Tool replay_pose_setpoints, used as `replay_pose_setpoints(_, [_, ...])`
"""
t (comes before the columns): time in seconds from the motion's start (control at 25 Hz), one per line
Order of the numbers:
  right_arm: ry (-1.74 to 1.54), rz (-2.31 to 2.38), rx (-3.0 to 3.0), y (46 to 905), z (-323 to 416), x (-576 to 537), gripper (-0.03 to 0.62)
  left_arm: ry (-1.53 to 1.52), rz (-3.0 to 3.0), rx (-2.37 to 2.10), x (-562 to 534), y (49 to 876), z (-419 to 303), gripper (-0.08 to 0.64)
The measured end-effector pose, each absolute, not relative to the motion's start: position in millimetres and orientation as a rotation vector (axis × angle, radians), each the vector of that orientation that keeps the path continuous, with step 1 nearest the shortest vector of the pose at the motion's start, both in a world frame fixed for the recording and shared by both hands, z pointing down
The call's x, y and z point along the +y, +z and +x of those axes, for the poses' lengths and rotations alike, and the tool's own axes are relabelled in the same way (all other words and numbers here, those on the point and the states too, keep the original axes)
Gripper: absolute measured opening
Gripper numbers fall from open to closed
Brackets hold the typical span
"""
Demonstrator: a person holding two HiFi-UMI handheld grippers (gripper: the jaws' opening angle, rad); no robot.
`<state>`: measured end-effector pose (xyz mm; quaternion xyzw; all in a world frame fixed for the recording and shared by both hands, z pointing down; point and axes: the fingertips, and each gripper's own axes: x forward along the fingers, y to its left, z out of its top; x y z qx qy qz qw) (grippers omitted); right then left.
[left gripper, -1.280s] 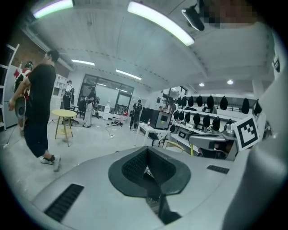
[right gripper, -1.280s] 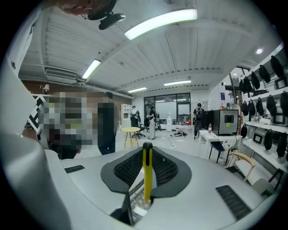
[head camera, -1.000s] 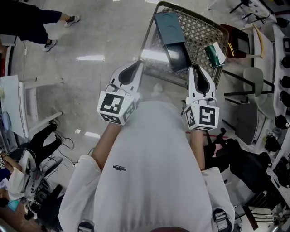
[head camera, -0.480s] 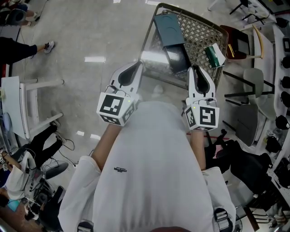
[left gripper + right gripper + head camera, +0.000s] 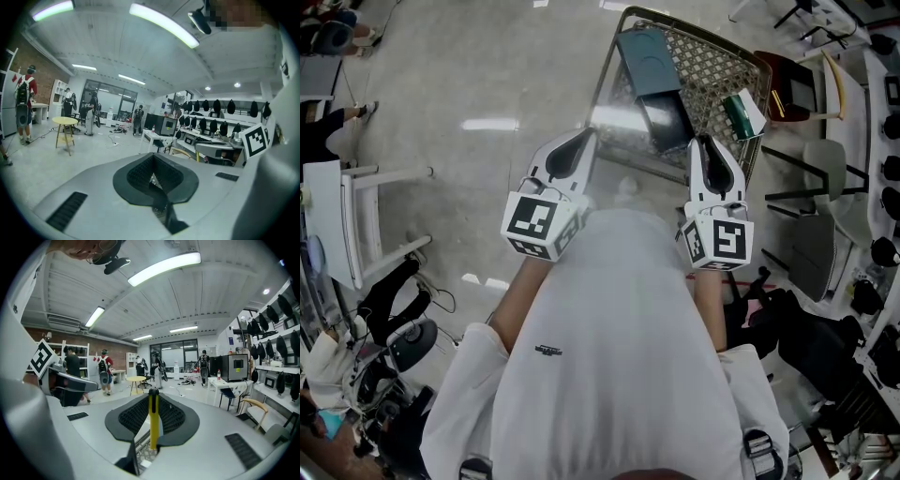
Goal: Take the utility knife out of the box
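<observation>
My right gripper [image 5: 705, 142] is held level in front of my body, shut on a thin yellow utility knife [image 5: 153, 420] that stands upright between its dark pads. The knife does not show in the head view. My left gripper [image 5: 579, 139] hovers beside it at the same height, jaws together and nothing between them; in the left gripper view [image 5: 154, 178] only a sliver of cart mesh shows through the pads. Just beyond both grippers, a dark box [image 5: 649, 58] lies in a wire shopping cart [image 5: 705, 30], with a darker open part [image 5: 668, 117] at its near end.
A green and white carton [image 5: 743, 112] sits at the cart's right side. A white rack [image 5: 342, 225] stands at the left, chairs [image 5: 811, 89] and black bags [image 5: 811, 342] at the right. People and a yellow round table [image 5: 136, 379] are farther off.
Both grippers have kept still. A person at the upper left of the head view has walked out toward the left edge.
</observation>
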<state>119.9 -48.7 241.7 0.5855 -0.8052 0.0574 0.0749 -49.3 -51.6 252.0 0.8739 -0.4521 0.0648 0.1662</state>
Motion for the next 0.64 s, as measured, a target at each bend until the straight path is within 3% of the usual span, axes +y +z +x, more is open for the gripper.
replay_pose_setpoints(0.64, [0.169,1.758,-2.415,242.7,127.6,-40.2,0.055,0.185,2.465,-1.287,-43.2,256.2,-45.4,0.002])
